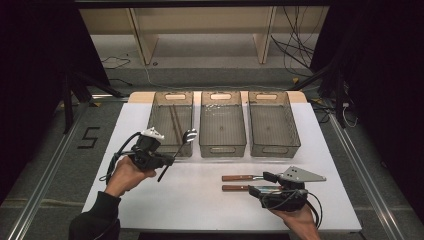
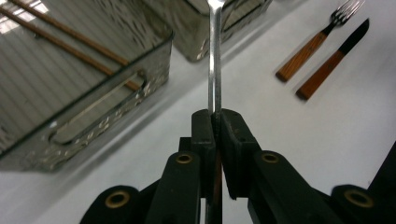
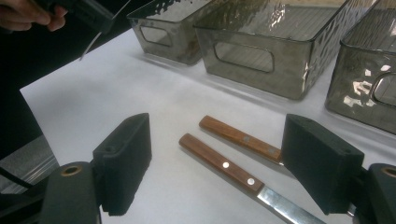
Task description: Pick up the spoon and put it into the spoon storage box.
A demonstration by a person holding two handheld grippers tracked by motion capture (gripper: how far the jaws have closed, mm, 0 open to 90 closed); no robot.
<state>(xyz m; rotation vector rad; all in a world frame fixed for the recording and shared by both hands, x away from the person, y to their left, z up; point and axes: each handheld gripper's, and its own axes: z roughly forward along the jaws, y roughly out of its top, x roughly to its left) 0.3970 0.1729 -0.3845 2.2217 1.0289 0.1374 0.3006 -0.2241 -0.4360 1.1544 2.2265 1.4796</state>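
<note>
Right gripper [image 1: 262,183] waits with jaws wide beside knife [image 3: 224,166] and fork [image 3: 240,138].
Left gripper [image 1: 167,161] pinches a spoon [image 1: 182,141], raised near the left bin [image 1: 159,112].

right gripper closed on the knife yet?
No: in the right gripper view the right gripper stands with jaws wide apart, and the knife lies untouched on the table.

Three cameras: one fixed overhead, one riding each gripper.
High view looks forward and down over the whole table [image 1: 150,200]; the gripper views sit close and low, both sharing the fork [image 2: 310,49] and knife [image 2: 332,63] with it.
</note>
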